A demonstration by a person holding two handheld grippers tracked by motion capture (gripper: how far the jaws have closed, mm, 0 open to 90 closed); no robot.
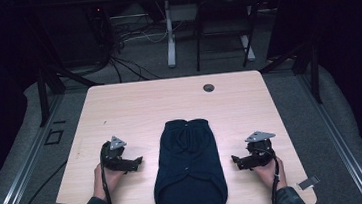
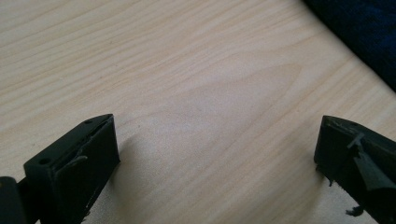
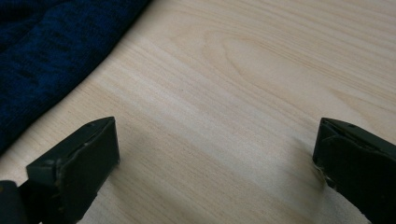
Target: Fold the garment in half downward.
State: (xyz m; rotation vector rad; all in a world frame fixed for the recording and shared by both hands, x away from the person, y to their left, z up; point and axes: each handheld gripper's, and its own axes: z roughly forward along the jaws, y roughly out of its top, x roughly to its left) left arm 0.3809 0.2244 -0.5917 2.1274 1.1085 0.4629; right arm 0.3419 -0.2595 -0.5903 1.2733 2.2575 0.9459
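Pale wood-grain table (image 1: 134,106) stands in a dim room, with grey floor, tangled cables and the legs of another desk beyond its far edge; a small round grommet hole (image 1: 209,87) sits near that far edge. On the middle of the table, toward the person's side, lies a dark navy garment (image 1: 189,166). It is folded into a long, narrow shape that runs from near to far, its near end rounded and a little wider, its far end squared off. The cloth looks soft and finely knitted, with a lengthwise crease or seam down the middle and shallow wrinkles on either side.

To its left, the left gripper (image 1: 137,161) rests on the bare wood beside the garment, apart from it, jaws spread wide with nothing between them. In the left gripper view the navy cloth shows at the upper right corner (image 2: 364,28). The right gripper (image 1: 236,160) sits on the other side, likewise clear of the cloth, its jaws also wide apart over bare wood; in the right gripper view the knit fabric shows at the upper left (image 3: 46,51).
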